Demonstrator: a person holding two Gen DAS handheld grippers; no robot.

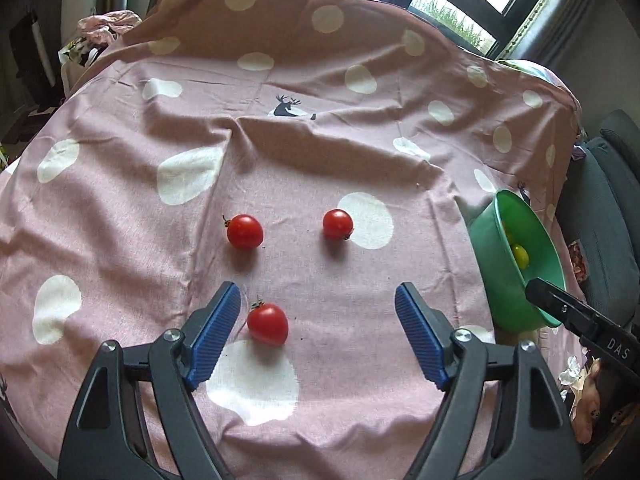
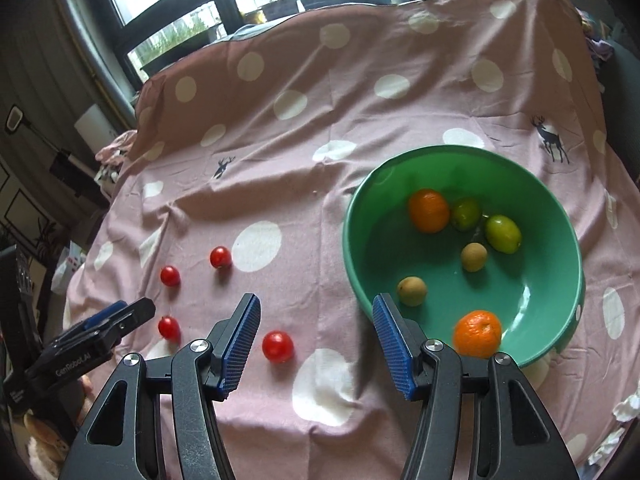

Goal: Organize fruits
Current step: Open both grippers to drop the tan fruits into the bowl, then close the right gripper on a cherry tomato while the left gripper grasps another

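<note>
Several red cherry tomatoes lie on the pink spotted cloth (image 1: pixel 120 220). In the left wrist view, one tomato (image 1: pixel 268 324) sits between the fingers of my open left gripper (image 1: pixel 318 300), close to the left pad and untouched. Two more tomatoes (image 1: pixel 245 232) (image 1: pixel 338 224) lie farther off. In the right wrist view, my right gripper (image 2: pixel 316 308) is open over the cloth. A tomato (image 2: pixel 277 346) lies just inside its left finger, not gripped. The green bowl (image 2: pixel 520 280) to its right holds two oranges (image 2: pixel 429 210) (image 2: pixel 477 334), two green fruits (image 2: pixel 503 233) and two brownish ones (image 2: pixel 474 257).
The left gripper's tip (image 2: pixel 120 316) shows at the left of the right wrist view, near another tomato (image 2: pixel 169 327). The right gripper's tip (image 1: pixel 560 308) reaches in by the bowl (image 1: pixel 492 264). The cloth drapes over a raised back, with windows behind. Clutter lies off the cloth's edges.
</note>
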